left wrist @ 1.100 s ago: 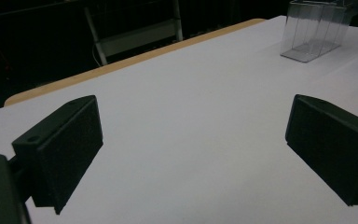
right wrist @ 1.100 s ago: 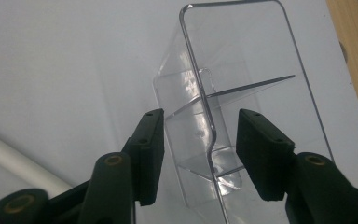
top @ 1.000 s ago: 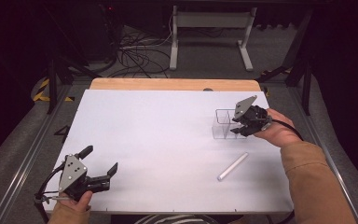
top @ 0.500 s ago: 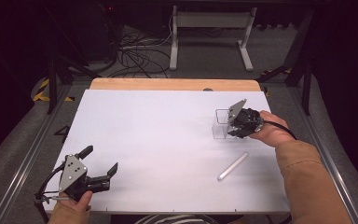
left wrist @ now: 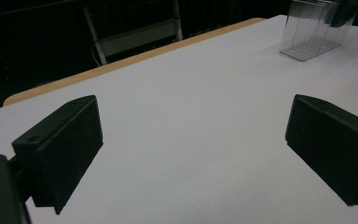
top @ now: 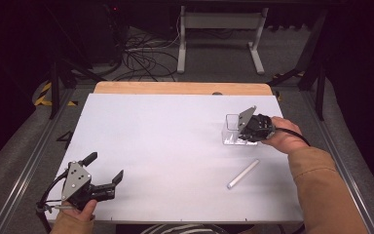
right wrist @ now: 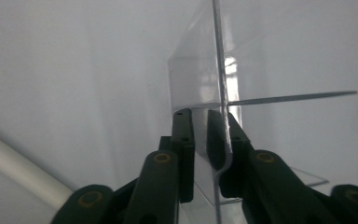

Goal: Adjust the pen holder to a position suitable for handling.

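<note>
Since the earlier frames: right gripper (top: 247, 130) jaws just closing, now clamped on near wall of clear plastic box (top: 233, 129); hand barely shifted. From the right gripper view, wall of box (right wrist: 200, 84) pinched between the two black pads, sheet visibly bowed at the grip. Box upright at far right of white table (top: 175, 146), base flat on the surface, held by one thin wall only. White rod (top: 243, 174) lying loose on the table nearer the person, apart from box and gripper; same rod (right wrist: 18, 172) at lower left of the right gripper view. Left gripper (top: 106, 170) at near left corner, jaws wide apart, nothing between them, well away from box (left wrist: 314, 30).

Risks, as judged: thin wall flexing or cracking under the clamp; box swinging or slipping from a one-sided hold if lifted; box tipping if dragged; rod knocked if the box sweeps low toward the person.
</note>
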